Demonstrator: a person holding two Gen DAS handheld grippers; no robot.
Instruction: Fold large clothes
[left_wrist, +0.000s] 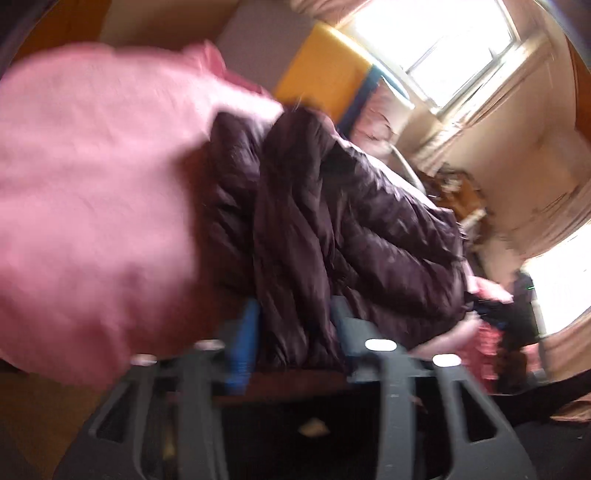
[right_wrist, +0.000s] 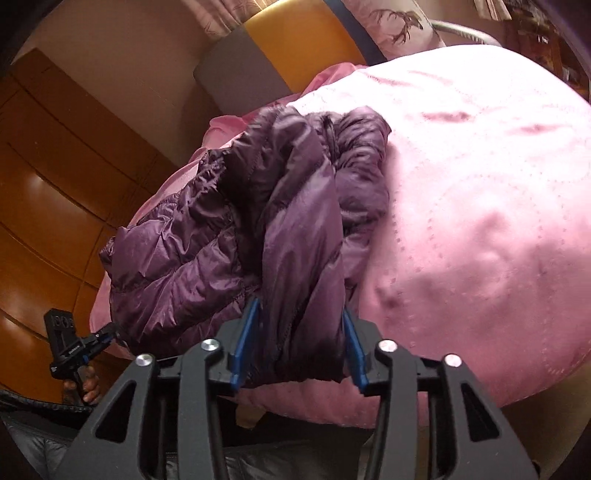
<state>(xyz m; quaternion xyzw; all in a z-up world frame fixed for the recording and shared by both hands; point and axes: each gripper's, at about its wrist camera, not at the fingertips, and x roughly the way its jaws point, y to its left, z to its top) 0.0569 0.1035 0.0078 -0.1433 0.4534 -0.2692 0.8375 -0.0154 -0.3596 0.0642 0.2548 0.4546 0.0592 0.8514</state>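
**Both grippers clamped on the purple jacket**

The right gripper (right_wrist: 301, 332) has its blue-padded jaws closed on a thick bunched fold of the purple puffer jacket (right_wrist: 258, 221), the fabric filling the gap between the pads. The left gripper (left_wrist: 293, 332) likewise pinches a fold of the same jacket (left_wrist: 332, 214) (this view is blurred by motion). The jacket lies crumpled on the pink quilted bedspread (right_wrist: 480, 203), its long axis running from the right gripper's jaws away toward the wooden wardrobe (right_wrist: 55, 166). In the right view the left gripper (right_wrist: 107, 332) grips the jacket's far edge.
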